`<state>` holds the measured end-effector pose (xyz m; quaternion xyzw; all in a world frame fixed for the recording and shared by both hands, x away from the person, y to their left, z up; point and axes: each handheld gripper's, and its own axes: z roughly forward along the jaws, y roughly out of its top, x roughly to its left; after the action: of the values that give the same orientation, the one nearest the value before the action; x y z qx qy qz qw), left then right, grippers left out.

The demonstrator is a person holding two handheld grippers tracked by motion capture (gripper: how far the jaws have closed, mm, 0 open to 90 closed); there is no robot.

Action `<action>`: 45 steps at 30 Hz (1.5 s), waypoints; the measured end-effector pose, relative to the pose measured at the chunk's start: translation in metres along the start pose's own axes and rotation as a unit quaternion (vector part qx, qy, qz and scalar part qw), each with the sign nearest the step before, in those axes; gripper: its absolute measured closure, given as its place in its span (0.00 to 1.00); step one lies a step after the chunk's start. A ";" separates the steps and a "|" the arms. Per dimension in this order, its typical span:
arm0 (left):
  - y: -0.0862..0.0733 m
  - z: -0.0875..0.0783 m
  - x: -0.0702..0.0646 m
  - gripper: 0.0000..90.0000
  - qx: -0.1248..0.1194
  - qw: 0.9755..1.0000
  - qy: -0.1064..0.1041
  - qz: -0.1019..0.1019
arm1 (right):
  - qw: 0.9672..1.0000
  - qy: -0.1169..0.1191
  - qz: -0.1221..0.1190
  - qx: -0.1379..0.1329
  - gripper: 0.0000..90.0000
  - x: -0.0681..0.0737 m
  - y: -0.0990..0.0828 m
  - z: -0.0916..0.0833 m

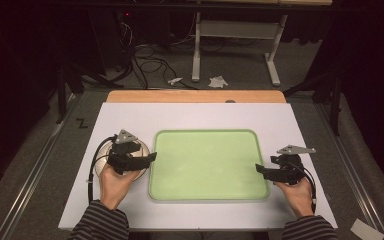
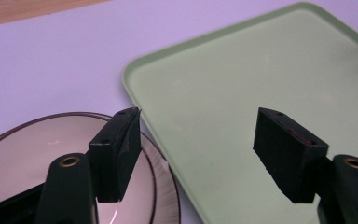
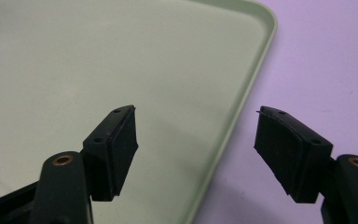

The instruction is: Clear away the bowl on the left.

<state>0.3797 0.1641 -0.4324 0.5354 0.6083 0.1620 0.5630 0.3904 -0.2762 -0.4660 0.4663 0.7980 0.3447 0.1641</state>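
A pale green tray (image 1: 209, 135) lies flat in the middle of the white table top. To its left sits a cream plate with a dark rim (image 1: 143, 148), partly covered by the person's left hand. My left gripper (image 1: 152, 157) hangs over the plate's right side, pointing at the tray's left edge, jaws open and empty. In the left gripper view the plate (image 2: 42, 144) sits under the left jaw and the tray (image 2: 223, 84) spreads ahead. My right gripper (image 1: 259, 169) is open and empty at the tray's right edge (image 3: 247, 93), jaws straddling the rim.
The white board (image 1: 130, 117) rests on a wooden table whose far edge (image 1: 195, 96) shows behind it. On the floor beyond are cables (image 1: 147, 62), crumpled paper (image 1: 218, 81) and a white table frame (image 1: 235, 30). Striped sleeves (image 1: 100, 224) enter from the bottom.
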 end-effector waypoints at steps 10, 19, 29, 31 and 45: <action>0.014 -0.003 0.023 0.38 -0.016 0.999 0.035 -0.036 | 1.000 0.010 0.020 0.002 0.35 -0.004 -0.001 0.002; 0.021 -0.002 0.045 0.39 -0.025 0.995 0.079 -0.051 | 1.000 0.009 0.029 -0.001 0.35 -0.007 -0.002 0.000; 0.024 -0.001 0.055 0.37 -0.022 0.993 0.114 -0.037 | 1.000 0.013 0.023 -0.001 0.36 -0.006 -0.002 0.000; 0.025 -0.001 0.057 0.37 -0.025 0.992 0.115 -0.041 | 1.000 0.014 0.020 0.001 0.36 -0.006 -0.002 0.000; 0.032 0.001 0.092 0.39 -0.024 0.984 0.169 -0.058 | 1.000 0.015 0.018 0.003 0.37 -0.006 -0.002 0.000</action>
<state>0.4145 0.2519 -0.4542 0.4505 0.7207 0.2315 0.4734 0.3918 -0.2818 -0.4680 0.4754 0.7930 0.3524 0.1445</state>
